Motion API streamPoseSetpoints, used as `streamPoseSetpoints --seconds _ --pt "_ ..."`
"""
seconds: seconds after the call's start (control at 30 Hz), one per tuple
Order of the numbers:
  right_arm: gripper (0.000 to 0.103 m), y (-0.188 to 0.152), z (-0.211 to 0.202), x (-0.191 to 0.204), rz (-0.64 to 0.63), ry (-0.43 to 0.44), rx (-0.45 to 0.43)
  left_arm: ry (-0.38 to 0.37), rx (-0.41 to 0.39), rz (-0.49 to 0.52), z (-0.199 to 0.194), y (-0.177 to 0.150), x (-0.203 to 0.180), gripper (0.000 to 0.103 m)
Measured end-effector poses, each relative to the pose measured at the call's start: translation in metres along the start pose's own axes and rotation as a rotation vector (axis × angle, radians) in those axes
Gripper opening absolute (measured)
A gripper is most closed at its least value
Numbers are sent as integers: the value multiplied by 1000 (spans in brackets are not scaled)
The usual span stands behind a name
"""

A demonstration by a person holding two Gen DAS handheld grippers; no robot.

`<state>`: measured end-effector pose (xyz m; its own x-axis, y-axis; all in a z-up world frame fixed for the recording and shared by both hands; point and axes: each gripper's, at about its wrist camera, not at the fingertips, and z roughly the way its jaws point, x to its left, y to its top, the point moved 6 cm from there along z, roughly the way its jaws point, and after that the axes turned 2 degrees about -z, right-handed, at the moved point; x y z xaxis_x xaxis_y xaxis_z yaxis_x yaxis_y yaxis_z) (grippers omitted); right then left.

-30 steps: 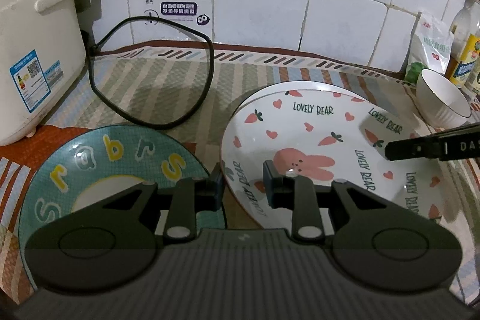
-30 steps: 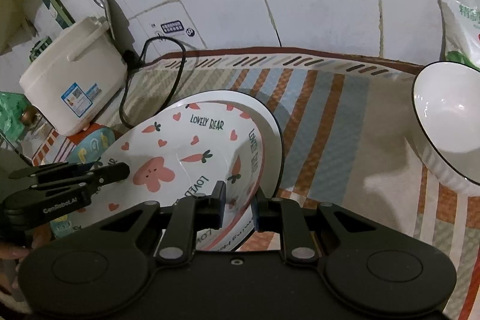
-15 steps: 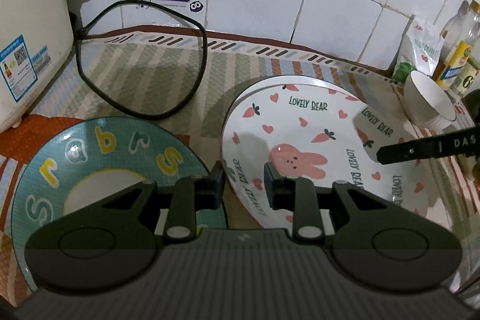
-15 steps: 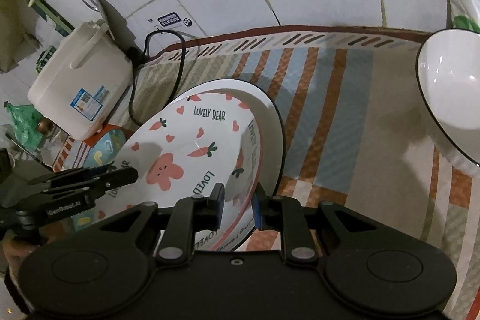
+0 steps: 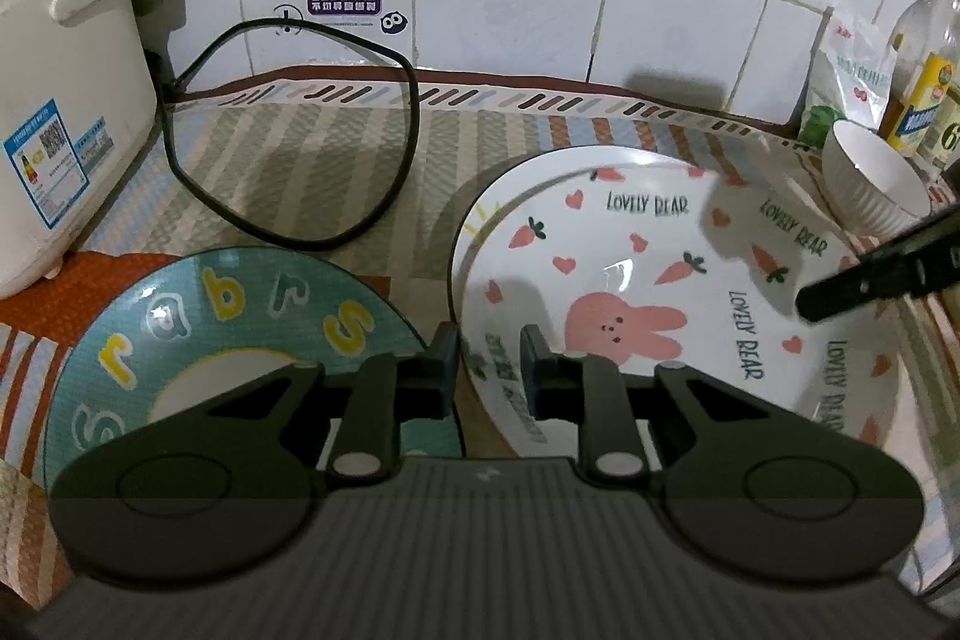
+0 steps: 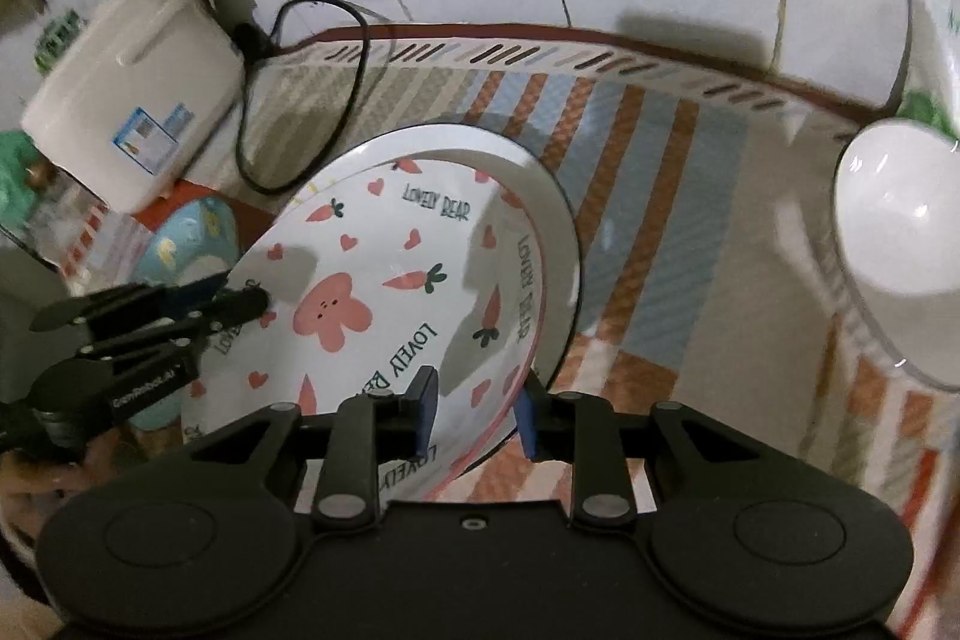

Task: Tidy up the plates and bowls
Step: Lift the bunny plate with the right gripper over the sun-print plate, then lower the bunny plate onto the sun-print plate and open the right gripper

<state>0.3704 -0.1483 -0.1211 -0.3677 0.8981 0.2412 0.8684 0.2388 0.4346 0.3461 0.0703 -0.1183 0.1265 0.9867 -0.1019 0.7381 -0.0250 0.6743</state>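
Note:
A white bunny plate (image 5: 660, 280) with carrots and hearts lies tilted on a white plate with a black rim (image 6: 555, 214). My left gripper (image 5: 489, 364) has the bunny plate's left rim between its jaws, which are closing on it; it also shows in the right wrist view (image 6: 246, 301). My right gripper (image 6: 477, 412) straddles the plate's near right rim. Its jaws are opening and the pads stand off the rim. One of its fingers (image 5: 870, 280) reaches in over the plate. A blue-green letter plate (image 5: 228, 304) lies to the left. At the back right stands a white bowl (image 6: 900, 232).
A cream rice cooker (image 5: 60, 130) stands at the back left, its black cord (image 5: 300, 130) looped over the striped mat (image 5: 300, 184). A bag (image 5: 852, 70) and bottles (image 5: 918, 88) line the tiled wall behind the bowl.
The right gripper's jaws have spread apart from the bunny plate's rim, and that gripper has lifted and tipped slightly. The left gripper has stayed on the plate's left rim.

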Motion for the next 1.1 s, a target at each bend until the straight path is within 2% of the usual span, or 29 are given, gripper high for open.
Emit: streamPoseSetpoints --seconds 0.03,0.1,0.17,0.23,0.33,0.43,0.5,0.57,0.63,0.73,0.8,0.97,1.1 --pt "32 3 0 0 -7 -8 2 4 -1 3 0 0 0 20" --pt "16 6 3 -11 34 -4 -2 13 -8 2 0 0 0 20" --pt "14 6 2 -17 54 20 -35 10 -9 -5 1 0 0 19" --pt "15 3 1 -15 32 8 -79 14 -11 0 0 0 -1 19" --pt "18 -3 1 -4 -76 -66 -153 30 -16 14 1 -1 -3 19" --pt "25 -9 1 10 -179 -150 -164 41 -17 20 0 -1 -5 19" --pt "28 -13 2 15 -229 -219 -160 35 -22 17 -3 -1 -5 25" --pt "31 -18 7 18 -245 -269 -147 28 -29 15 -8 0 -5 36" --pt "30 -21 5 20 -238 -271 -181 30 -47 25 -15 1 -6 41" --pt "32 -28 -7 19 -201 -266 -224 41 -66 47 -29 0 -7 42" --pt "33 -35 -21 22 -200 -248 -260 26 -74 62 -42 -2 -8 47" --pt "38 -55 -61 49 -235 -213 -345 20 -107 135 -83 -7 -9 57" --pt "44 -68 -92 76 -213 -136 -377 -27 -110 153 -118 -10 -3 64"
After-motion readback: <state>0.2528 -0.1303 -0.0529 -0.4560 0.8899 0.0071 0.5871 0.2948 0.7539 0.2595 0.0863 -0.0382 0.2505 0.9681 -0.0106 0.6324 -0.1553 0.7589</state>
